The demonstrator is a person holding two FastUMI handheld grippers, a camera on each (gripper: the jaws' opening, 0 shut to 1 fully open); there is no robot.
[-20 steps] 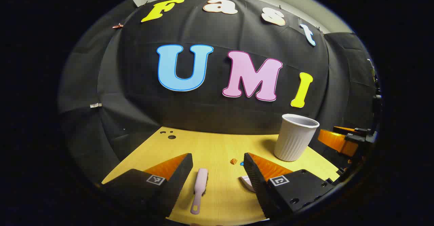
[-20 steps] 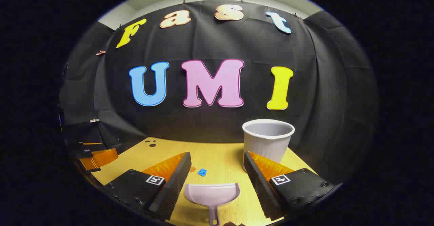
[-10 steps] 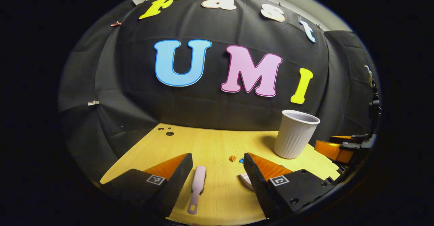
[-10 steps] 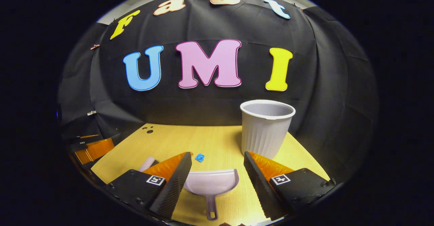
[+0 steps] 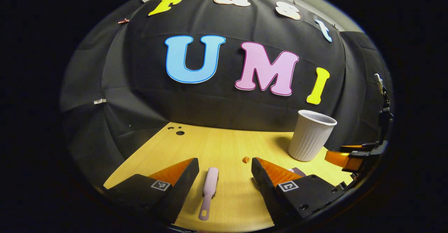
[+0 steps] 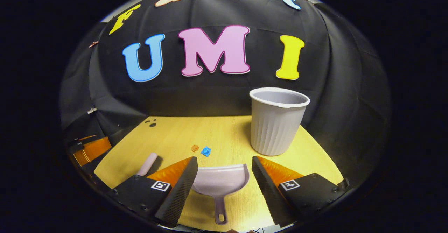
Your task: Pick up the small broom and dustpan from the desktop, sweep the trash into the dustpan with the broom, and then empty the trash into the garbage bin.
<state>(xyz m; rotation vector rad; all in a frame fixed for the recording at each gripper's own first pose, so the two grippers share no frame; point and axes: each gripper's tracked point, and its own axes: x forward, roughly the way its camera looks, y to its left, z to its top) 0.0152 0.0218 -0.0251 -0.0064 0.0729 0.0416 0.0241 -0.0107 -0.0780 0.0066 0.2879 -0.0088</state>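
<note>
Pink broom (image 5: 209,192) lies between my spread left fingers (image 5: 182,184); dustpan (image 6: 219,184) between my spread right fingers (image 6: 180,187), both untouched. I judge pickup is in hand: lower, then close on each handle.

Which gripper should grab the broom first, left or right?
Left. The broom lies on the desktop between the open left gripper fingers, handle toward it. The right gripper is lined up on the dustpan instead.
</note>
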